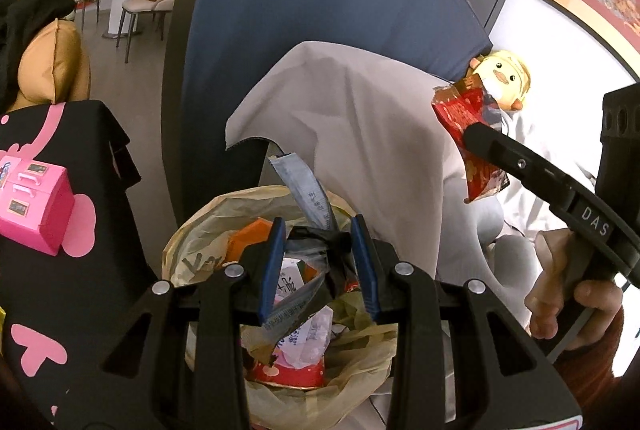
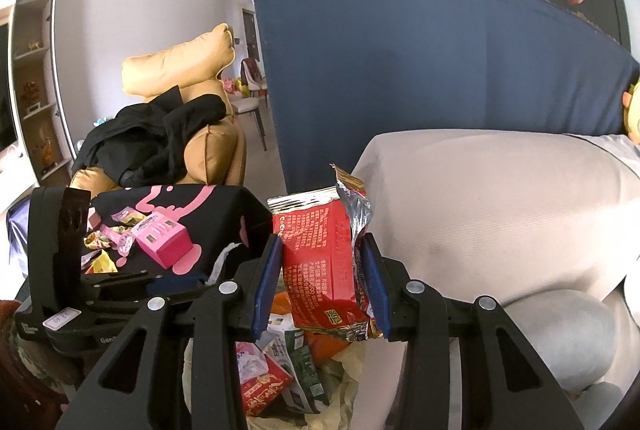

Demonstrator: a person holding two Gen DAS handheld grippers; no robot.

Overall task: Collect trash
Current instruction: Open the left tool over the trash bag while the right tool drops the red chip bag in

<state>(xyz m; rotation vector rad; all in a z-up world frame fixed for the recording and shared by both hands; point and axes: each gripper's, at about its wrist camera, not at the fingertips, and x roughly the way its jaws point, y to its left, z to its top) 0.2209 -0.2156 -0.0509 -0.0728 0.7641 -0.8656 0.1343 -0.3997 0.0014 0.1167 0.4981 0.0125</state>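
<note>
Right tool [image 2: 323, 282] pinches crumpled red foil-lined wrapper [image 2: 320, 262].

Trash bin [image 1: 192, 242] mouth open above; black table [image 1: 80, 270] and draped sofa [image 1: 360, 118] flank it

The right gripper [image 1: 472, 132] arm carries the white lettering "DAS". Print on the red snack wrapper [image 2: 324, 270] between its jaws is illegible.

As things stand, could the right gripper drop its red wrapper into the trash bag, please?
Probably yes. The right gripper is shut on the red wrapper, with the open trash bag just below and nothing in between. The left gripper, holding a crumpled black wrapper, hangs over the same opening and may crowd it.
</note>
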